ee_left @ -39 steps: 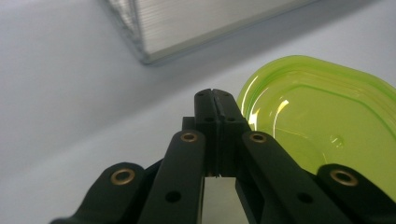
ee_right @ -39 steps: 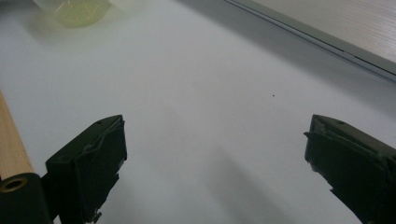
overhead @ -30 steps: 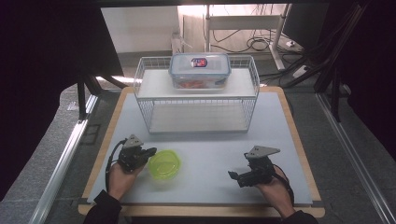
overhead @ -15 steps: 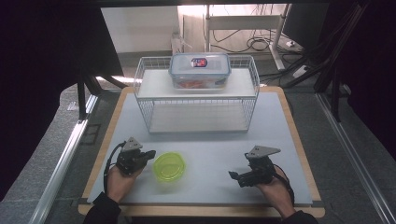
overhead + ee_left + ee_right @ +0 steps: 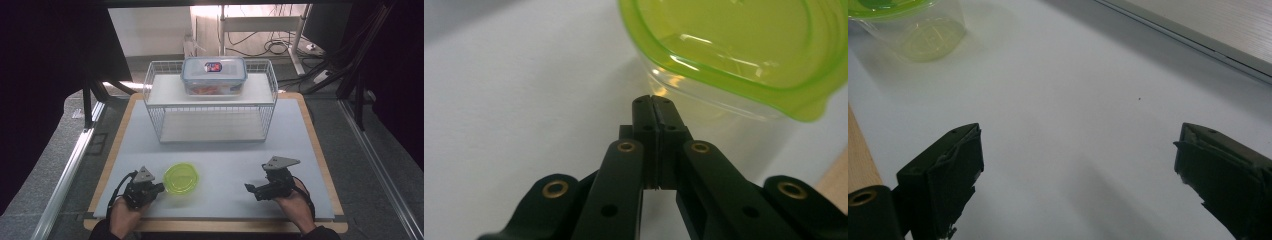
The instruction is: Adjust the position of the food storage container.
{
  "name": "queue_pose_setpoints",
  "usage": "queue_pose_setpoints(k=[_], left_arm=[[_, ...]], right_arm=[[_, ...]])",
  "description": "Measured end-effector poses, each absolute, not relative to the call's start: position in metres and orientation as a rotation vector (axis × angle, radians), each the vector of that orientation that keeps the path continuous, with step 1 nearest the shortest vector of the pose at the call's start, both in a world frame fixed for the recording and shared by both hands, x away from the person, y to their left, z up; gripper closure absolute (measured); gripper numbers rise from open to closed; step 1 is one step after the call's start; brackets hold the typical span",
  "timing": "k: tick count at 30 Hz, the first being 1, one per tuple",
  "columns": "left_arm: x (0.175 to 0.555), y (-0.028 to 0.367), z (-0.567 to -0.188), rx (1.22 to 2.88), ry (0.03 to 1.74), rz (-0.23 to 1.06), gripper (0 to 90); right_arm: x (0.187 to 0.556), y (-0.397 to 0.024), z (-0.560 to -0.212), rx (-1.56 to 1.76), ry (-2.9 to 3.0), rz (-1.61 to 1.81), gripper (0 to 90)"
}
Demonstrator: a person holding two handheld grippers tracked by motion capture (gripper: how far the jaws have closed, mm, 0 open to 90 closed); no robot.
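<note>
Resting closed beside the green-lidded container (image 5: 181,178), the left claw (image 5: 159,188) holds nothing

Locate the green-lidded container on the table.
In the high view, the green-lidded container sits near the front left of the white table, just right of the left gripper.

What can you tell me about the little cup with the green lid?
The cup is small and round, made of what looks like see-through plastic, with a bright lime-green lid pressed on top. The lid has a raised rim and a little tab sticking out at one side. The cup stands upright on the white table mat, near the front edge, in front of the wire rack. It looks empty. The left claw, shut tight, points at its side, very close, though I cannot tell if it touches.
</note>
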State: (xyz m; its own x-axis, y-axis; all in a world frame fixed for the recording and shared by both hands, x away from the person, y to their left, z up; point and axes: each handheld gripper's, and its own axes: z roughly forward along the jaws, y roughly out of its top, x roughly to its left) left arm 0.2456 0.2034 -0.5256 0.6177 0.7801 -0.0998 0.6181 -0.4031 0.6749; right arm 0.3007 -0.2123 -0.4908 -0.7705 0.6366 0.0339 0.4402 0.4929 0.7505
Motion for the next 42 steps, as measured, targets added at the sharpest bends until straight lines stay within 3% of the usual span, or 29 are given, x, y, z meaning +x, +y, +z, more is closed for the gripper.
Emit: queue_pose_setpoints(k=[42], left_arm=[[0.287,0.114,-0.533,2.252,0.882,0.244,89.8]], right_arm=[[0.301,-0.208,-0.495,0.899,2.521,1.121,5.4]])
